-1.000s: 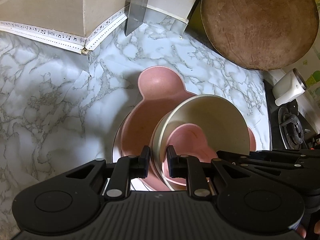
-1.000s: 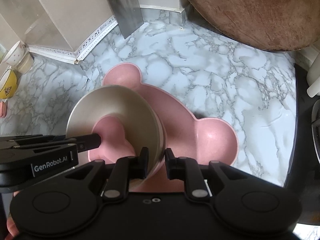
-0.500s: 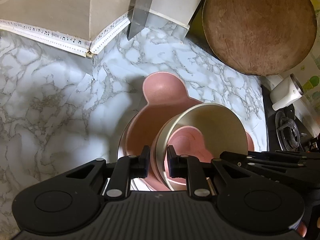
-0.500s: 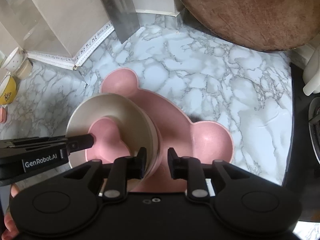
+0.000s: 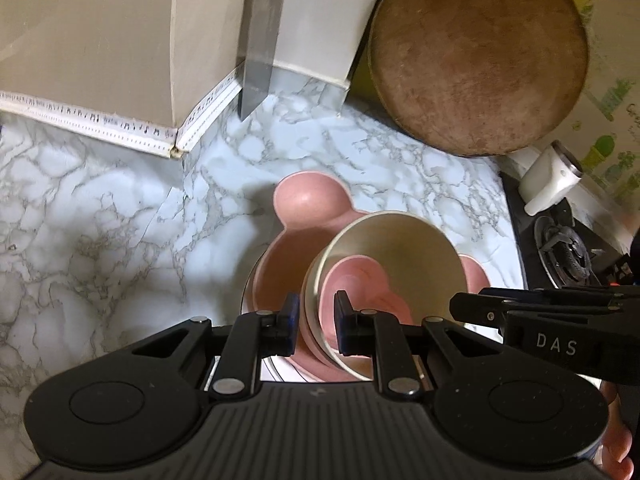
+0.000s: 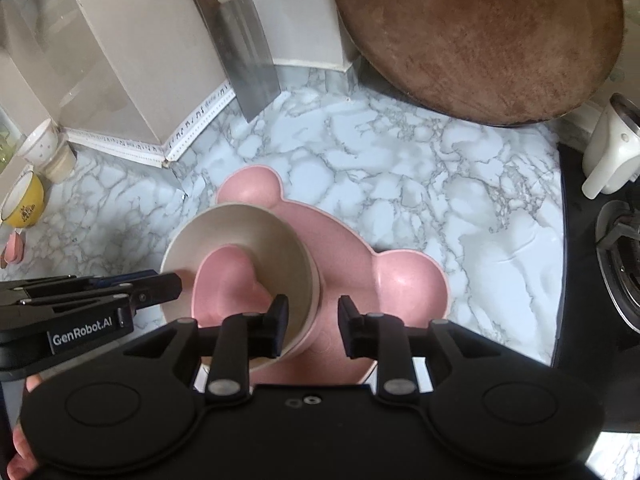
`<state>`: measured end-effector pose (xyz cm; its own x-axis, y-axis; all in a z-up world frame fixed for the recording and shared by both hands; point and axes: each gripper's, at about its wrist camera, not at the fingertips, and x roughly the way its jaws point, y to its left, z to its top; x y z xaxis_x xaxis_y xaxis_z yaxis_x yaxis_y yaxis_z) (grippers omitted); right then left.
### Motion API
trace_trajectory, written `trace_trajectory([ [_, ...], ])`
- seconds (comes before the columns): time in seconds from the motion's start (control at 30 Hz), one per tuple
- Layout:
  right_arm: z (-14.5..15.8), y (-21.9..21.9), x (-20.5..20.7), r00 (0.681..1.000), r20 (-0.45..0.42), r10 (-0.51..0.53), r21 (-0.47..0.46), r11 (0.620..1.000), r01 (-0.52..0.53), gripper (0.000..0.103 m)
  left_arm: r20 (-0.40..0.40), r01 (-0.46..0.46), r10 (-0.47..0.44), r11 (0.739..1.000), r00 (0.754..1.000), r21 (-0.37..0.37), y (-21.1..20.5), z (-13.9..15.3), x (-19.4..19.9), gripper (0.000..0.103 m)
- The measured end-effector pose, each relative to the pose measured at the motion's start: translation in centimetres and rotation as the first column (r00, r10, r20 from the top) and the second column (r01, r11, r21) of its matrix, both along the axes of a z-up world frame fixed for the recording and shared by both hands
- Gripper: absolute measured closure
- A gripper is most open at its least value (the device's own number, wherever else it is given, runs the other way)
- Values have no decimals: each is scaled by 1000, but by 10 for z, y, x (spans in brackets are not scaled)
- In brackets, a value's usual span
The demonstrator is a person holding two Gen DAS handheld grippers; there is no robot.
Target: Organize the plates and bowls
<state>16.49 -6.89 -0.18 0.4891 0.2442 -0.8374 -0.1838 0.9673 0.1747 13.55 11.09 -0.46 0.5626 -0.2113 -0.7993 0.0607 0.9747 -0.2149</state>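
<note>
A pink bear-shaped plate (image 5: 304,200) (image 6: 400,280) lies on the marble counter. Over it is a cream bowl (image 5: 400,248) (image 6: 240,232) with a small pink dish (image 5: 360,280) (image 6: 224,280) inside. My left gripper (image 5: 316,312) is shut on the bowl's near-left rim, and in the right wrist view it reaches in from the left. My right gripper (image 6: 313,314) has its jaws opening. The bowl's right rim stands between them, one finger inside the bowl, the other finger (image 6: 348,316) apart from it over the plate.
A round wooden board (image 5: 476,56) and a cleaver (image 5: 260,52) lean on the back wall. A white appliance (image 5: 548,180) and a gas burner (image 5: 568,248) are at the right. A yellow bowl (image 6: 24,200) and a dotted cup (image 6: 44,148) stand far left.
The right gripper's jaws have spread off the bowl's rim. Both grippers have drawn back and up a little, and the bowl has stayed in the left gripper.
</note>
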Motion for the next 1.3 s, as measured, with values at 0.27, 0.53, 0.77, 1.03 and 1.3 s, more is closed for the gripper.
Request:
trace_trajectory([
  [0.27,11,0,-25,996,92,-16,22,1000,14,63,78,30,-31,999,997,18,2,10,-22,86],
  [0.53,13,3,-58,980,195,-30,43,999,22,41,149,39,-42,999,988,25,13,15,-46,76],
  [0.77,16,6,-87,959,279,-50,60,998,34,25,207,20,-30,999,978,48,25,14,-68,43],
  [1.03,22,8,-127,906,419,-59,75,997,30,0,278,15,-25,999,960,37,35,13,-99,25],
  [1.3,18,18,-161,884,466,-34,18,999,29,0,330,-33,16,998,944,45,35,18,-123,24],
])
